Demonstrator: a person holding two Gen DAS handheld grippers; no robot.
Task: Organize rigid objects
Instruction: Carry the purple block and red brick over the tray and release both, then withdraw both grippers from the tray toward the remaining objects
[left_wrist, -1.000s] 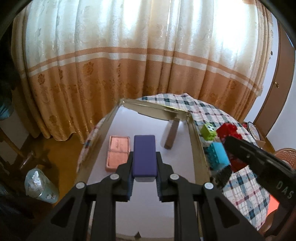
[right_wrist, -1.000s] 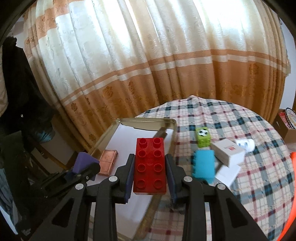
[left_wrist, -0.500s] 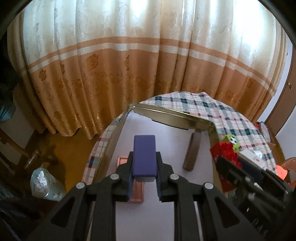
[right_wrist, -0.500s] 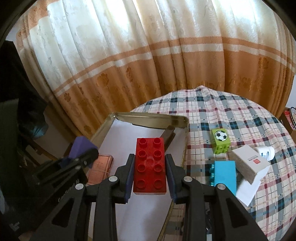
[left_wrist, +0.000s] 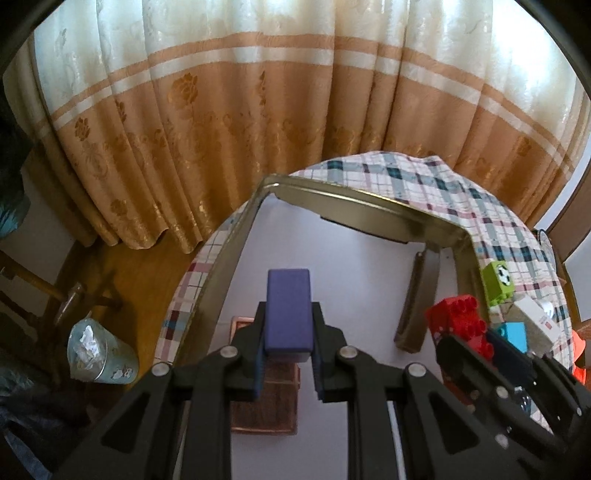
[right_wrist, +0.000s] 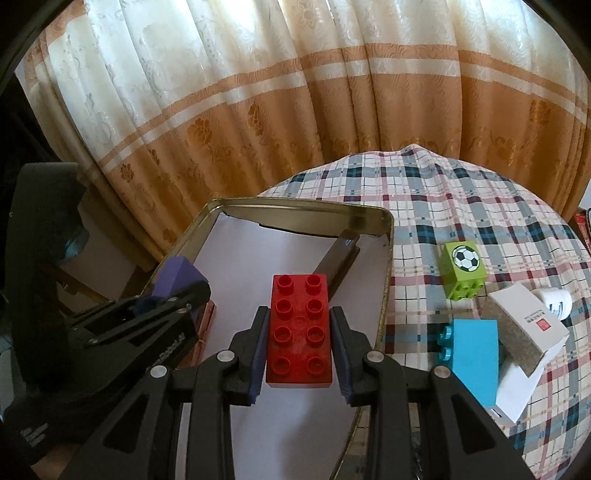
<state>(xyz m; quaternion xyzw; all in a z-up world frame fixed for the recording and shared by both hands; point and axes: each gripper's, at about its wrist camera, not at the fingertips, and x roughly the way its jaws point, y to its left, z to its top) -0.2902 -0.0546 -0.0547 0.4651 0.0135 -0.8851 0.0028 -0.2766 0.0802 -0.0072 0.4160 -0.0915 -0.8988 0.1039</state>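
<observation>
the left gripper (left_wrist: 288, 332) pinches a purple block (left_wrist: 288, 314) above the tin tray (right_wrist: 386, 295), over a copper block (left_wrist: 264, 413) near the tray's left wall. the right gripper (right_wrist: 299, 343) pinches a red brick (right_wrist: 299, 332) above the tray's right side.

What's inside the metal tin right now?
In the tin: a white paper lining, a copper-coloured box partly hidden behind the left gripper, and a dark bar leaning at the far corner. The near end is hidden by both grippers.
</observation>
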